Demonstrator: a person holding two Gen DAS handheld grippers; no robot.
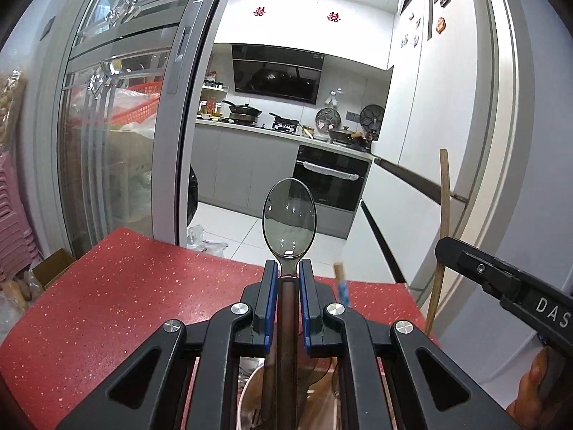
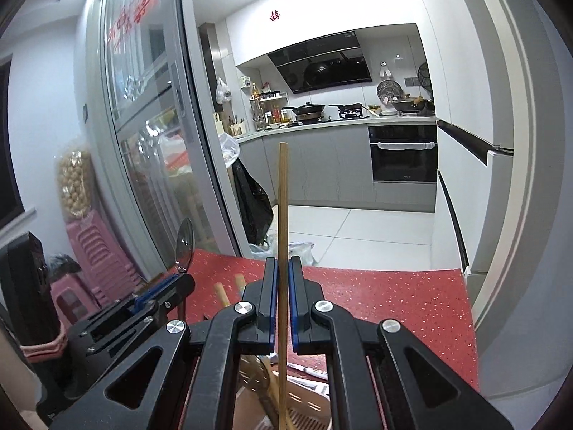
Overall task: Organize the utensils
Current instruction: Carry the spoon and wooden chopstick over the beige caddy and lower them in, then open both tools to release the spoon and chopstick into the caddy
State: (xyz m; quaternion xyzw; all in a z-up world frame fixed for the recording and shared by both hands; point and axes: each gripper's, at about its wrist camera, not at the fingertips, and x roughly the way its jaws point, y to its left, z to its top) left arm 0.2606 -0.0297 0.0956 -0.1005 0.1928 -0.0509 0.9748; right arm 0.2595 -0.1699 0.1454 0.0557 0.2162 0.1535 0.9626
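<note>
My left gripper [image 1: 287, 268] is shut on a metal spoon [image 1: 289, 215] with a brown handle, held upright with the bowl up, above the red speckled table [image 1: 125, 286]. My right gripper [image 2: 283, 268] is shut on a wooden chopstick [image 2: 283, 197], also upright. The chopstick [image 1: 442, 215] and right gripper body [image 1: 501, 279] show at the right of the left wrist view. The spoon [image 2: 184, 243] and left gripper [image 2: 157, 290] show at the left of the right wrist view. A white utensil holder [image 1: 250, 394] with several utensils sits below both grippers.
More chopstick tips [image 2: 224, 294] rise from the holder [image 2: 308, 401]. A sliding glass door [image 1: 125, 125] stands at the left, with pink stacked stools [image 2: 96, 265] beside it. The kitchen with an oven [image 2: 403, 154] lies beyond the table's far edge.
</note>
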